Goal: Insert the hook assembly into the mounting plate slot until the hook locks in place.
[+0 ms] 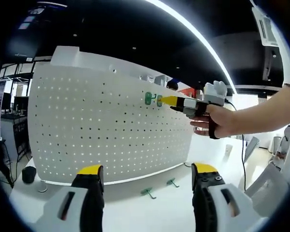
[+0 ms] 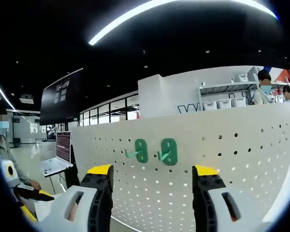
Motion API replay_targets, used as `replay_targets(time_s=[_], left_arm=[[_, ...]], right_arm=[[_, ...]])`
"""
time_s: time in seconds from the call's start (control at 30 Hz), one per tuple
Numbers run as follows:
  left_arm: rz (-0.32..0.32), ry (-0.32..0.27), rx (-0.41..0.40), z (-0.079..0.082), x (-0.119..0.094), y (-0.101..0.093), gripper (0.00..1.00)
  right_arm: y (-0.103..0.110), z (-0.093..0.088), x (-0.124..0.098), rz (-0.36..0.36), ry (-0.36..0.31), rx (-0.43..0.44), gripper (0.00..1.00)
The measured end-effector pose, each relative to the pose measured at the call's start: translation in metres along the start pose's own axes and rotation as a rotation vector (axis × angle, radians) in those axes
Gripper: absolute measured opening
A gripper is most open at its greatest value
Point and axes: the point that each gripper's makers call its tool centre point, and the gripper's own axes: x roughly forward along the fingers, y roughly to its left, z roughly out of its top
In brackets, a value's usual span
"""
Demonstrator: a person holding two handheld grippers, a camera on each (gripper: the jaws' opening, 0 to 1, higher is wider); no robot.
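In the left gripper view the left gripper (image 1: 147, 176) rises from six o'clock with its yellow-tipped jaws spread wide and nothing between them. Beyond it a white pegboard (image 1: 87, 130) stands upright on a white table (image 1: 150, 212), running from nine o'clock toward the centre. Two green hooks (image 1: 153, 99) sit side by side on the board's upper part, at about one o'clock from the middle of the view. The right gripper (image 1: 176, 102) comes in from three o'clock, held in a person's hand (image 1: 217, 121), and its yellow tips lie right at the nearer mounted hook — whether they touch it or are closed I cannot tell from this view. Two more green hooks lie loose on the table at the foot of the board — one (image 1: 148, 192) just below centre, the other (image 1: 172, 182) a little toward four o'clock from it.

In the right gripper view the right gripper (image 2: 152, 179) has its jaws apart, empty, and faces the pegboard (image 2: 241, 159) close up. The two mounted hooks (image 2: 154, 151) hang at centre, just above the gap between the jaw tips. An open laptop (image 2: 58, 157) shows at nine o'clock, and people stand behind the board at two o'clock.
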Motion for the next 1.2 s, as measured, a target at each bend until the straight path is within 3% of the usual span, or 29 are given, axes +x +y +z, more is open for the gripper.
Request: replay_targets(time_s=[0.37, 0.8, 1.2], left_arm=[[-0.011, -0.002, 0.009, 0.004, 0.001, -0.002, 0.76], [-0.011, 0.001, 0.008, 0.001, -0.001, 0.003, 0.76], [-0.022, 0.011, 0.007, -0.005, -0.004, 0.003, 0.78]], right_arm=[[0.006, -0.002, -0.013, 0.04, -0.013, -0.006, 0.63], [0.014, -0.029, -0.065, 0.109, 0.007, -0.053, 0.65], [0.01, -0.052, -0.116, 0.082, 0.024, -0.049, 0.65]])
